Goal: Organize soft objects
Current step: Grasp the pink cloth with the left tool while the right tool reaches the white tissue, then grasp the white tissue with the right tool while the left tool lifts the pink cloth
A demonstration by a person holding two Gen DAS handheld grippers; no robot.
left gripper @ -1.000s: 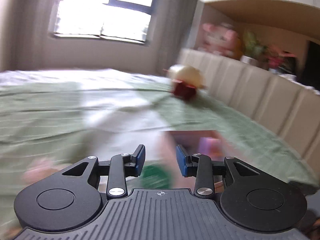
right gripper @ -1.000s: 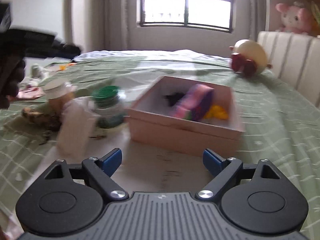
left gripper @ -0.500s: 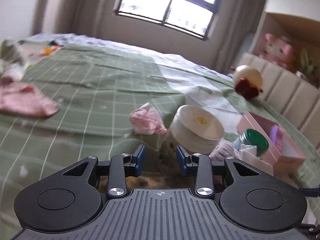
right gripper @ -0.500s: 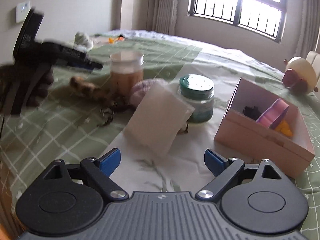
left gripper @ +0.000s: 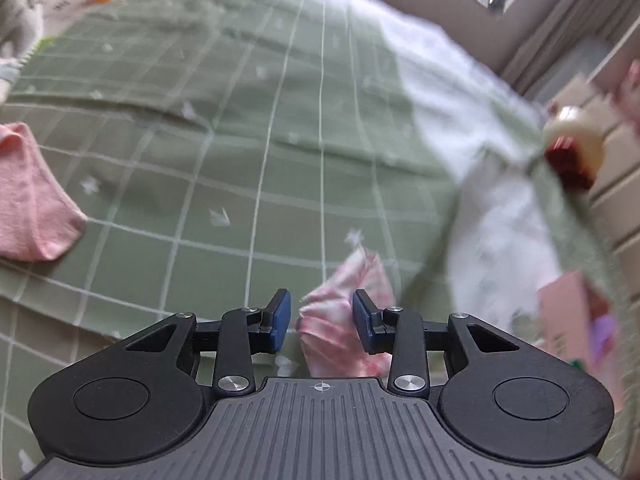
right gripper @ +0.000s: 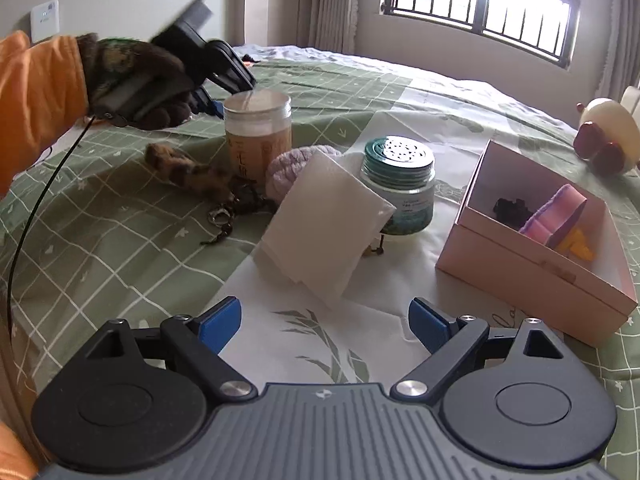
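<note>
My left gripper (left gripper: pixel 319 321) is open, its blue pads on either side of a crumpled pink-and-white cloth (left gripper: pixel 344 312) on the green checked bedspread (left gripper: pixel 240 140); I cannot tell if they touch it. In the right wrist view the left gripper (right gripper: pixel 212 106) hovers behind a clear jar (right gripper: pixel 258 132). My right gripper (right gripper: pixel 324 322) is wide open and empty above a white cloth mat, facing a folded white cloth (right gripper: pixel 324 232). A lilac fluffy item (right gripper: pixel 288 168) and a brown furry toy (right gripper: pixel 188 172) lie by the jar. A pink box (right gripper: pixel 536 248) holds a purple-pink sponge.
A green-lidded jar (right gripper: pixel 400 184) stands behind the white cloth. A pink cloth (left gripper: pixel 28 200) lies at far left. A cream and red plush (right gripper: pixel 608 136) sits at the bed's far right by the padded headboard. A dark keychain (right gripper: pixel 236 208) lies by the furry toy.
The left gripper has swung left and tipped down over the pink-and-white cloth, now between its pads. The right gripper has drawn slightly nearer the white cloth, still wide open.
</note>
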